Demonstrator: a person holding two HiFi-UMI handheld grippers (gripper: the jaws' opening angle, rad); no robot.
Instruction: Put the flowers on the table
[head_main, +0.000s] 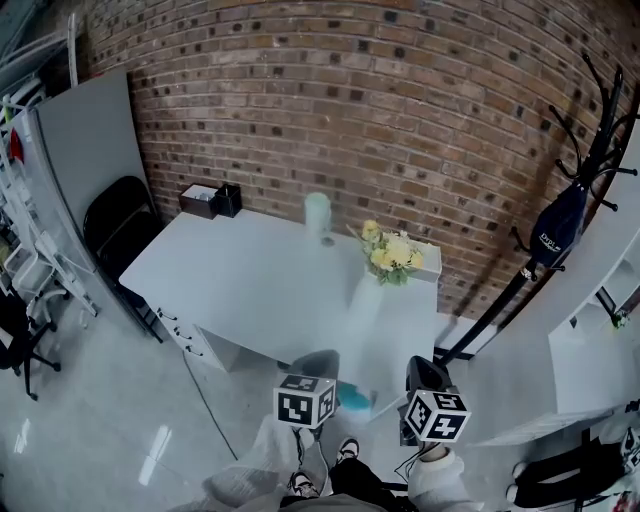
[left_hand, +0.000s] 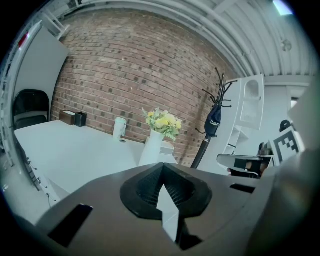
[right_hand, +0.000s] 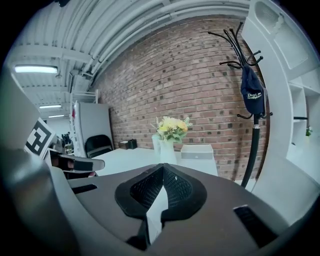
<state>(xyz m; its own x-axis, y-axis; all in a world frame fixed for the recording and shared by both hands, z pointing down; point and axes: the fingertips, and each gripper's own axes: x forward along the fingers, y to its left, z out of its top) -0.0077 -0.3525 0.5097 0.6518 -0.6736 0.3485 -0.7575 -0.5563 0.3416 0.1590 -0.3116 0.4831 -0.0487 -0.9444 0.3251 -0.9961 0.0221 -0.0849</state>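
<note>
The left gripper (left_hand: 163, 184) had its 2 jaws closed tip to tip with nothing between them, and the right gripper (right_hand: 161, 186) was the same, pressed together and empty. Both were held side by side, well apart from the flowers, just off the near right corner of the table (head_main: 230, 285), the left one pointing across the table and the right one along its right edge. The flowers (head_main: 392, 252), yellow with green leaves, stood upright in a white vase (left_hand: 152, 148) on the table beside its right edge, toward the far right corner. A white box (right_hand: 196, 151) lay in that corner, just behind the vase. A pale roll (head_main: 318, 214) stood upright near the middle of the far edge, against the brick wall (head_main: 400, 100). 2 dark boxes (head_main: 212, 200) sat at the far left corner. Past the left edge was a black chair (head_main: 118, 218). Right of the table stood a black coat rack (head_main: 592, 140) with a dark bag (head_main: 558, 228) hanging on it.
</note>
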